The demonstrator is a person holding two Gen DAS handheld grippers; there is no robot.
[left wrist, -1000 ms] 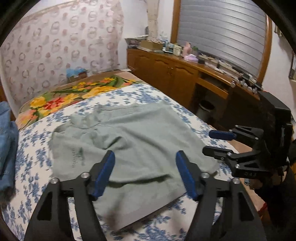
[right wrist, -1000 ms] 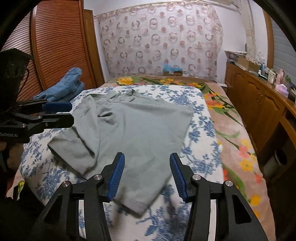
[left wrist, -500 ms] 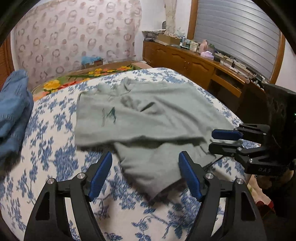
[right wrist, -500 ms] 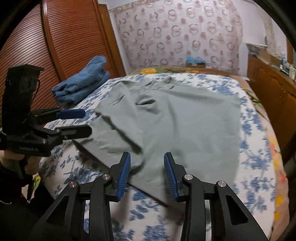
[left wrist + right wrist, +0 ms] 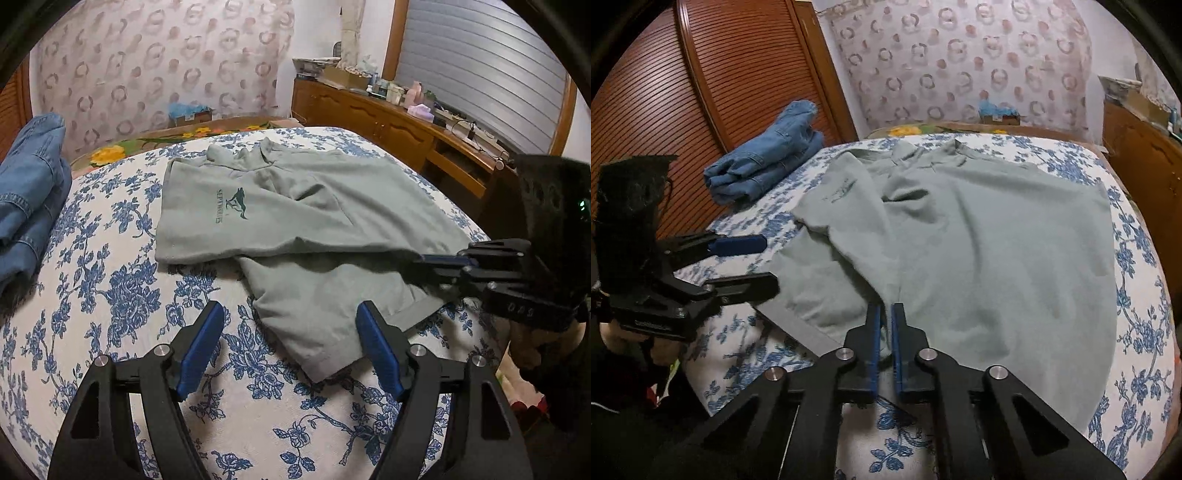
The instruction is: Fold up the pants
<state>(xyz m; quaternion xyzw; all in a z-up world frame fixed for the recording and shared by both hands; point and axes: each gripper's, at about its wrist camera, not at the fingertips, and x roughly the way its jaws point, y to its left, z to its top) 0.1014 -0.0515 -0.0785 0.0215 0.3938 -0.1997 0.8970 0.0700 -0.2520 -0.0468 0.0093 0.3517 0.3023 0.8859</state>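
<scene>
Grey-green pants point(image 5: 303, 206) with a dark green logo lie spread on the bed, one leg folded over the other. My left gripper point(image 5: 291, 310) stands open just over the near hem, with the leg's corner lying between its blue fingers point(image 5: 201, 343) but not pinched. In the right wrist view the pants point(image 5: 997, 251) fill the middle, and my right gripper point(image 5: 884, 310) is shut on a raised fold at their near edge. The left gripper point(image 5: 768, 263) shows there at the left, open beside the leg. The right gripper point(image 5: 436, 264) shows at the right in the left wrist view.
The bed point(image 5: 110, 295) has a white sheet with blue flowers. Folded blue jeans point(image 5: 768, 170) sit at its far left by a louvred wooden door point(image 5: 683, 92). A cluttered wooden dresser point(image 5: 369, 114) runs along the right. A hand point(image 5: 661, 350) holds the left gripper.
The right gripper's jaws have closed onto the pants' near edge. Both grippers came lower and closer to the bed; the left one stayed open.
</scene>
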